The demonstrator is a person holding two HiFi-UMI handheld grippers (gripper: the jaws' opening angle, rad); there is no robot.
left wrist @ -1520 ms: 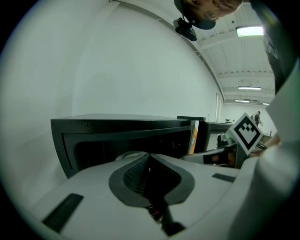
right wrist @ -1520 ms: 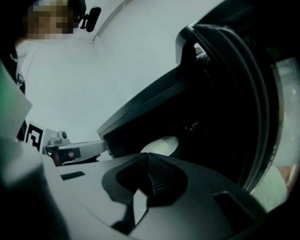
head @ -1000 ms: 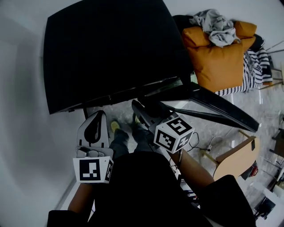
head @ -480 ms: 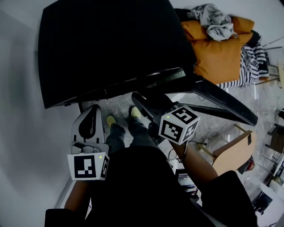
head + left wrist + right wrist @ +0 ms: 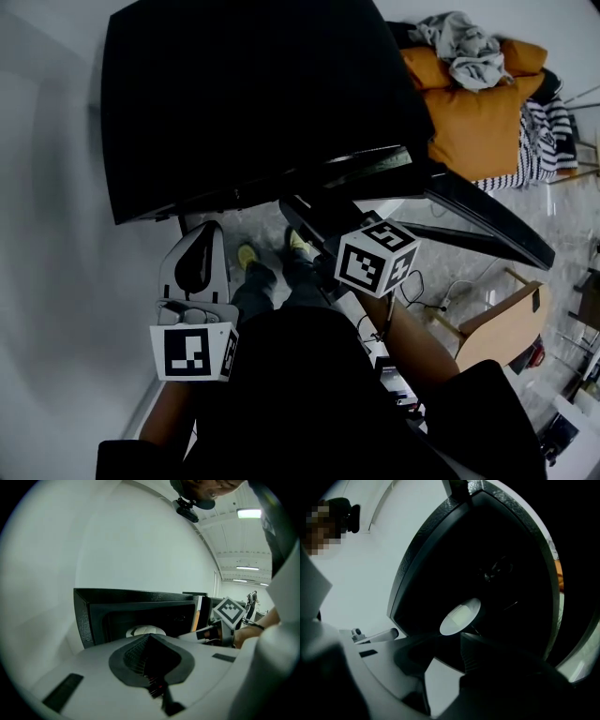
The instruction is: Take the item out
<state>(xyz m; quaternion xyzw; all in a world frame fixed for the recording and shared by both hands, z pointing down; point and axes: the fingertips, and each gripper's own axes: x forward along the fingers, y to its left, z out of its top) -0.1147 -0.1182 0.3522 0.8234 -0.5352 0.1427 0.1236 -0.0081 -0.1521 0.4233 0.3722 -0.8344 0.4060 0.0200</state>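
Observation:
A black box-shaped oven (image 5: 253,94) stands with its front open and its door (image 5: 478,220) swung out to the right. Inside the dark cavity lies a white round item (image 5: 461,616), which also shows in the left gripper view as the white item (image 5: 145,631). My right gripper (image 5: 300,214) reaches to the lower edge of the opening. Its jaws are opening, and the item lies ahead of them, not pressed by either one (image 5: 450,656). My left gripper (image 5: 208,234) hangs back in front of the oven's left part, shut and empty (image 5: 150,640).
An orange cushioned seat (image 5: 487,112) with grey clothes (image 5: 464,47) and a striped cloth (image 5: 548,141) stands right of the oven. A wooden chair (image 5: 497,323) and cables (image 5: 441,300) are on the marble floor. A white wall (image 5: 47,234) runs along the left.
My right gripper has moved a little forward and up toward the oven's opening. The left gripper has hardly moved.

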